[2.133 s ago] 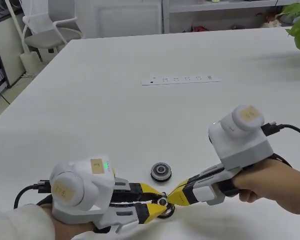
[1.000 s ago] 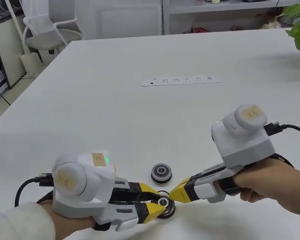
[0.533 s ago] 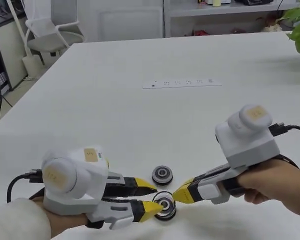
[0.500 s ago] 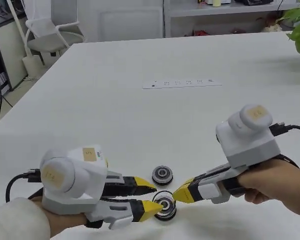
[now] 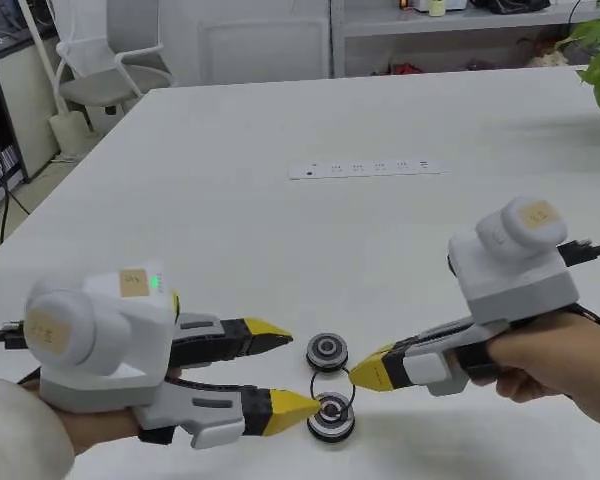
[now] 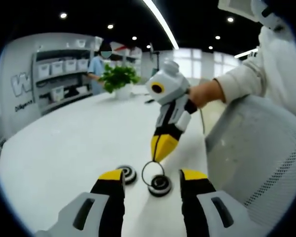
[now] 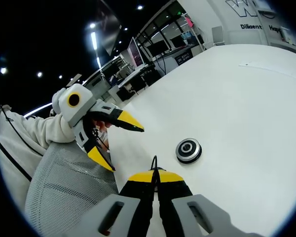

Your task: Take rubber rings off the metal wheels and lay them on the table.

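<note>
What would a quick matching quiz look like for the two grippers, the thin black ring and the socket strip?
Things:
1. left gripper
2. right gripper
3. rubber ring
4. socket strip

States:
A. lies flat, far across the table
B. jaws wide open
C. pinched, right beside a wheel
D. jaws shut on something thin

Pairs: 1-B, 2-D, 3-C, 4-A

The white table [image 5: 280, 200] carries 2 metal wheels near its front edge, a far wheel [image 5: 326, 351] and a near wheel [image 5: 332, 414] just beside it. A white power strip [image 5: 366, 168] lies flat well beyond them, toward the table's middle.
</note>
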